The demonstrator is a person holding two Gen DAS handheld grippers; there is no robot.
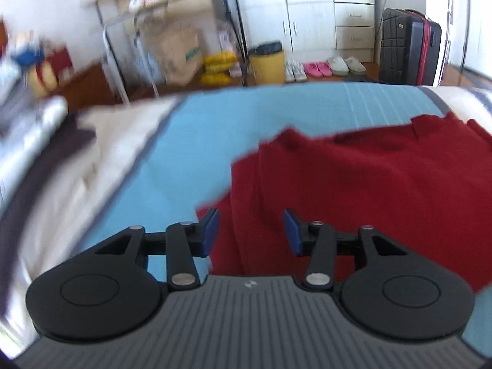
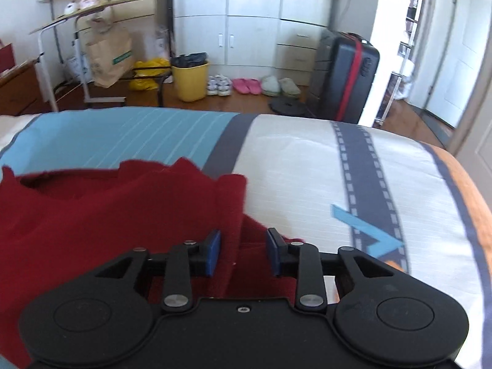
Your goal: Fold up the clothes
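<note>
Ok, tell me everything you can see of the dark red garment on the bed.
The dark red knit garment lies spread but rumpled on the blue and white bedcover, its far edge uneven. A raised fold stands between the open right gripper. The open left gripper hovers over its other edge.

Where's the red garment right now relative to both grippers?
The red garment lies on the bed's blue panel. Both grippers' jaws are open over it: the left gripper near its left edge, the right gripper near its right edge.
</note>
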